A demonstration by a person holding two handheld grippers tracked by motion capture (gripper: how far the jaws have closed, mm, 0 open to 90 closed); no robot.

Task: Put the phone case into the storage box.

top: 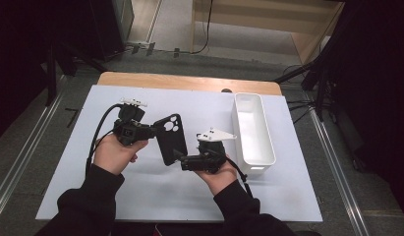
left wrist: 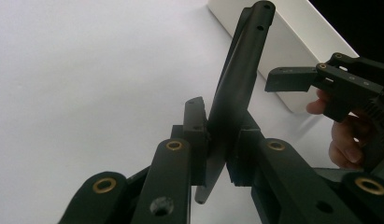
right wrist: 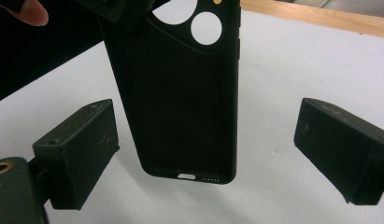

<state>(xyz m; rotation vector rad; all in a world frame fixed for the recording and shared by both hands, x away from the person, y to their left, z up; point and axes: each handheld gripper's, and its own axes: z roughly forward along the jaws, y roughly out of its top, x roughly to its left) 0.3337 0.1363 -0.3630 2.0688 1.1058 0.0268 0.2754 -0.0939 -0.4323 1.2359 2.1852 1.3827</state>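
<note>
A black phone case (top: 171,138) with round camera cut-outs is held up off the white table cover (top: 140,196). My left gripper (top: 151,132) is shut on the case's edge near the camera end; in the left gripper view the jaws pinch the thin case (left wrist: 238,74) edge-on at the gripper (left wrist: 221,135). My right gripper (top: 180,157) is open at the case's lower end. In the right gripper view the case (right wrist: 180,102) hangs between the two spread pads (right wrist: 82,149), touching neither, with the gripper (right wrist: 203,154) wide open.
A long white bin (top: 239,125) stands at the right of the table, with nothing in it; its wall (left wrist: 297,42) lies just behind the case. The table's wooden back edge (top: 189,81) shows beyond the cover. Dark stands flank the table.
</note>
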